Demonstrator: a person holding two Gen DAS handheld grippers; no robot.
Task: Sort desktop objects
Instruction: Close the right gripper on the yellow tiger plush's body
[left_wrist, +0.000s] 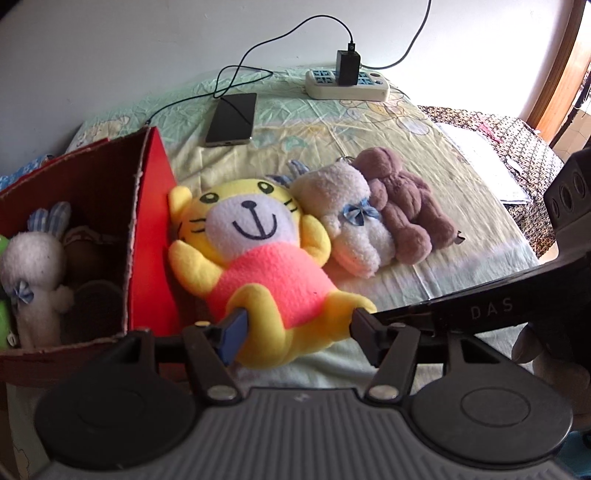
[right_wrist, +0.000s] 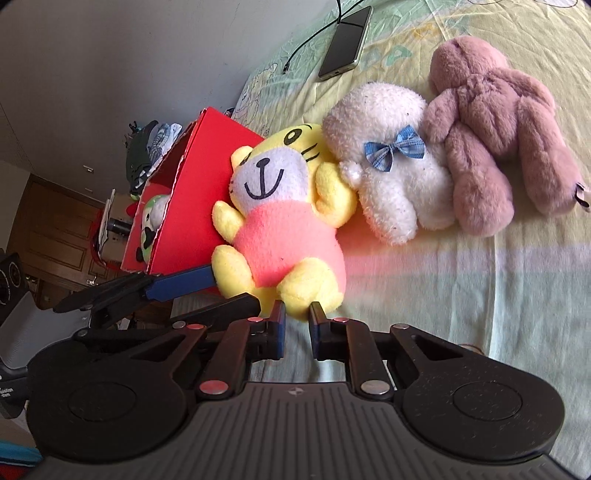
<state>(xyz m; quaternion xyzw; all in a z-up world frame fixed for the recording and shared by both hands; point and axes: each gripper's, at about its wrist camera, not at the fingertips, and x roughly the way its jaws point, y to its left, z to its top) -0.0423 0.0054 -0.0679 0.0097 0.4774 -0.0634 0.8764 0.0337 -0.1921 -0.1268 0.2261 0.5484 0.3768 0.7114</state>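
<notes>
The left hand-held gripper (left_wrist: 295, 328) spreads wide around the tiger's (left_wrist: 255, 258) feet. The right hand-held gripper (right_wrist: 297, 325), narrow and empty, sits just below them. The tiger's long axis runs straight ahead, head beside the box (left_wrist: 147, 236).

Three plush toys on the sheet: one yellow tiger plush in a pink top (left_wrist: 258, 258) (right_wrist: 280, 225), one white fluffy plush with a blue bow (left_wrist: 347, 218) (right_wrist: 391, 170), one mauve fluffy plush (left_wrist: 402, 206) (right_wrist: 495, 125). One red cardboard box (left_wrist: 151, 236) (right_wrist: 195, 199); inside, one white rabbit plush with striped ears (left_wrist: 35, 266), plus others too hidden to count. One dark smartphone (left_wrist: 232, 118) (right_wrist: 347, 40). One white power strip (left_wrist: 347, 85), one black charger (left_wrist: 348, 67) plugged in. Two grippers.
</notes>
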